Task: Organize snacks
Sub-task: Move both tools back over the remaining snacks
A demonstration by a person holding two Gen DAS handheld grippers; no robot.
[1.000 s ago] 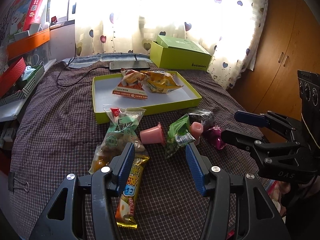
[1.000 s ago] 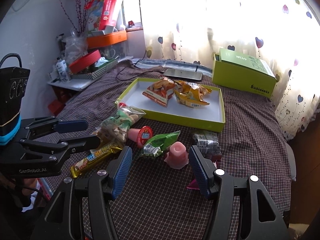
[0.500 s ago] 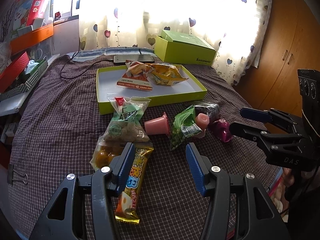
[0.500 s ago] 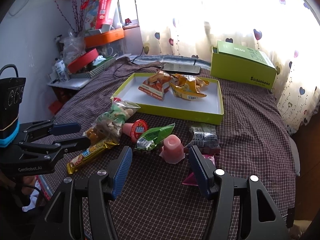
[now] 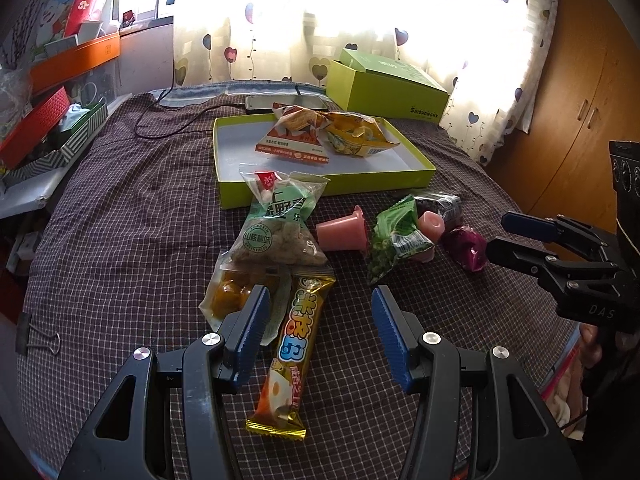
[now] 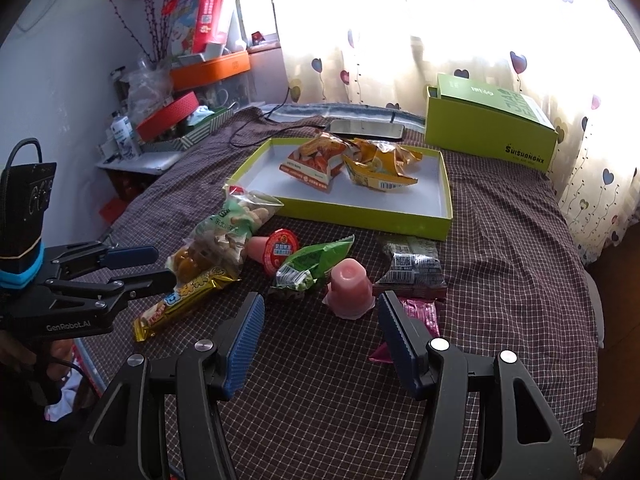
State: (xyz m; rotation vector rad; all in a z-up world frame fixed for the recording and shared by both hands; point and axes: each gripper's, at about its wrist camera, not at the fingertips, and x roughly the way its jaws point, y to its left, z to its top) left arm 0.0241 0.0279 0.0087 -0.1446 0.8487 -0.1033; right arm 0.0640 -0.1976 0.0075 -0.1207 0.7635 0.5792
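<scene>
A shallow lime-green tray (image 5: pixel 236 196) (image 6: pixel 360 214) on the checked cloth holds an orange snack bag (image 5: pixel 296 136) (image 6: pixel 316 162) and a yellow bag (image 5: pixel 356 136) (image 6: pixel 380 168). In front of it lie a green-and-clear nut bag (image 5: pixel 276 228) (image 6: pixel 224 232), a gold bar (image 5: pixel 296 340) (image 6: pixel 180 300), two pink jelly cups (image 5: pixel 344 232) (image 6: pixel 348 284), a green packet (image 5: pixel 396 236) (image 6: pixel 312 262), a dark packet (image 6: pixel 412 266) and a magenta packet (image 5: pixel 468 248) (image 6: pixel 420 314). My left gripper (image 5: pixel 318 320) is open over the gold bar. My right gripper (image 6: pixel 320 328) is open just short of a jelly cup.
A closed green box (image 5: pixel 384 88) (image 6: pixel 488 132) stands behind the tray, with a phone (image 6: pixel 368 130) and cable. Cluttered shelves (image 6: pixel 180 120) with boxes are at the left. A binder clip (image 5: pixel 38 340) lies near the cloth's left edge. Wooden cabinets (image 5: pixel 580 100) are at the right.
Both grippers have drawn back and tilted slightly, so the snacks sit a little farther up in view. Nothing on the cloth has moved; both stay open.
</scene>
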